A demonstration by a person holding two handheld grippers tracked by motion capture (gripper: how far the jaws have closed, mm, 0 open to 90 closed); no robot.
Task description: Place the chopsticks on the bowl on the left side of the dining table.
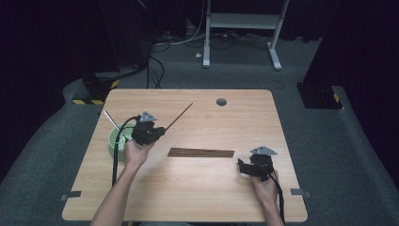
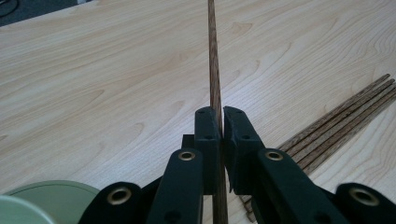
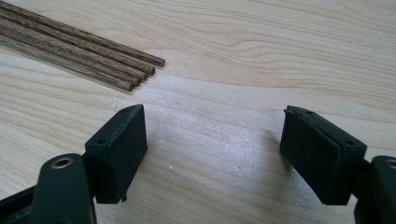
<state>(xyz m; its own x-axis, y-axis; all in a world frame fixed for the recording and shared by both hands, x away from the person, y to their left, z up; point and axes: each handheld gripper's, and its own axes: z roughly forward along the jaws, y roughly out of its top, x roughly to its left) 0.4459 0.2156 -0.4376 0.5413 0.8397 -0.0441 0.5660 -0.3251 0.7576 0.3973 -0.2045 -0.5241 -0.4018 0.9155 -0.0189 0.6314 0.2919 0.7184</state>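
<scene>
1. Chopstick (image 2: 214, 70) was clamped between the closed jaws of the left gripper (image 2: 222, 122), gripped near one end so that most of its length ran out ahead of the jaws; in the high view the chopstick (image 1: 179, 116) pointed away toward 1 o'clock, above the table (image 1: 244, 117).
2. At the left side of the table a green bowl (image 1: 114, 142) was seen, just at 9 o'clock of the left gripper (image 1: 149, 132), with a pale stick (image 1: 111, 118) leaning out of it toward 11 o'clock. It was judged that the bowl served as the place where the sticks were being gathered, which would explain why the held chopstick was kept close to it.
3. At the middle of the table the remaining chopsticks (image 1: 201, 152) were laid side by side in a tidy row, well apart from the bowl, so that one could be picked off at a time; the same chopsticks (image 2: 341, 126) lay at 3 o'clock of the left jaws.
4. At the right, the right gripper (image 1: 248, 168) was held low near the table at 4 o'clock of the row, its jaws wide apart with nothing between them. The right gripper (image 3: 236, 154) faced bare wood, the ends of the row (image 3: 135, 70) lying at 11 o'clock, seemingly in readiness for a further pick.
</scene>
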